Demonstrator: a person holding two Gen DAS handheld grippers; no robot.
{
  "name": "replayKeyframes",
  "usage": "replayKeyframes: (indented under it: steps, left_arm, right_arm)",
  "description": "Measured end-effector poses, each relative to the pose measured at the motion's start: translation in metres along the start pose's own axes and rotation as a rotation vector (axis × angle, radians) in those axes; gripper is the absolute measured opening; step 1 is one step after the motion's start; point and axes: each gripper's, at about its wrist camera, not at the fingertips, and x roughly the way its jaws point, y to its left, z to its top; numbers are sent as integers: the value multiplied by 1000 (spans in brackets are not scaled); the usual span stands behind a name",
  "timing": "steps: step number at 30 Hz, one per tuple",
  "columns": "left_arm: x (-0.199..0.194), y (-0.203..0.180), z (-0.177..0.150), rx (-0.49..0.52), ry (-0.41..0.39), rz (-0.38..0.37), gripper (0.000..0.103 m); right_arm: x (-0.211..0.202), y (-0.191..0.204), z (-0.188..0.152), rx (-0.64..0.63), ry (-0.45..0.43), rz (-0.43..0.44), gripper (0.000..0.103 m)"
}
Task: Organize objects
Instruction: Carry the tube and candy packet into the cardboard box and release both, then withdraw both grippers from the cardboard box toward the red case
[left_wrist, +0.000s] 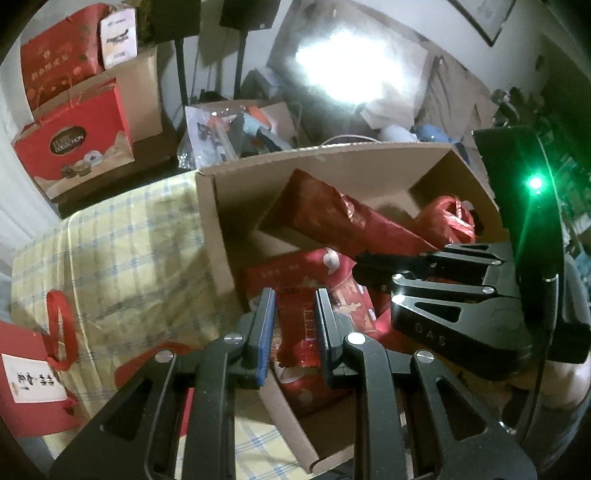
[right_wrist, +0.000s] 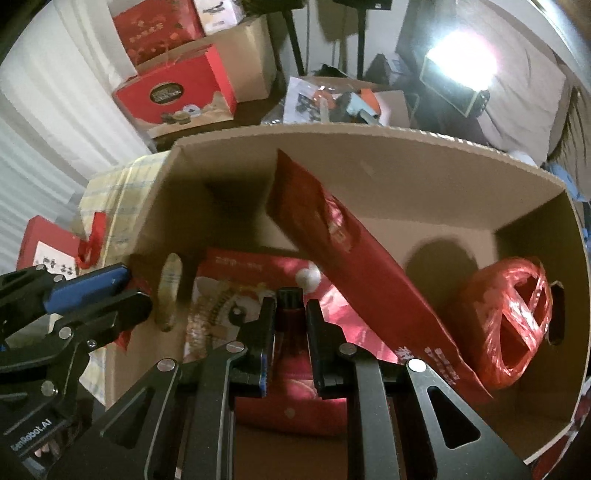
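Box (right_wrist: 369, 173), open-topped cardboard, sits on a yellow-and-blue checked cloth (left_wrist: 122, 240).

Contents of box:
- flat red packet (right_wrist: 258, 280) with a white cartoon print, lying on the floor of the box;
- long red bag (right_wrist: 354, 266), tilted, upper end leaning toward the far wall, lower end down near the front;
- crumpled red plastic bag (right_wrist: 513, 321) in the right corner, beside a hand-hole in the side wall.

Left tool (left_wrist: 293, 321): fingers drawn close, pinching a small red wrapper (left_wrist: 295, 328) between the blue pads. Wrapper hangs over the near left part of the box, above the flat packet. In the right wrist view the left tool (right_wrist: 127, 291) sits at the left wall of the box.

Right tool (right_wrist: 290, 321): fingers pressed near together over a narrow dark red item (right_wrist: 290, 317); what it is cannot be told. Tool points down into the box, above the flat packet. In the left wrist view the right tool (left_wrist: 360, 271) reaches in from the right, its tips at the lower end of the long bag; contact unclear.

Outside the box: red gift bag (left_wrist: 29, 376) with rope handles and a white label, on the cloth at left. Behind, more red cartons (left_wrist: 74, 144) and a second cardboard box of mixed items (left_wrist: 236, 129).
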Motion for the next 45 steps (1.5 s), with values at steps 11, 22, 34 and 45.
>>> replayKeyframes:
  steps: [11, 22, 34, 45]
  left_arm:
    - [6, 1, 0, -31, 17, -14, 41]
    - [-38, 33, -1, -67, -58, 12, 67]
    - [-77, 85, -31, -101, -96, 154, 92]
    - [-100, 118, -66, -120, -118, 238, 102]
  right_arm:
    - [-2, -13, -5, 38, -18, 4, 25]
    - [-23, 5, -7, -4, -94, -28, 58]
    - [-42, 51, -5, -49, -138, 22, 84]
    - [-42, 108, -11, -126, -139, 89, 85]
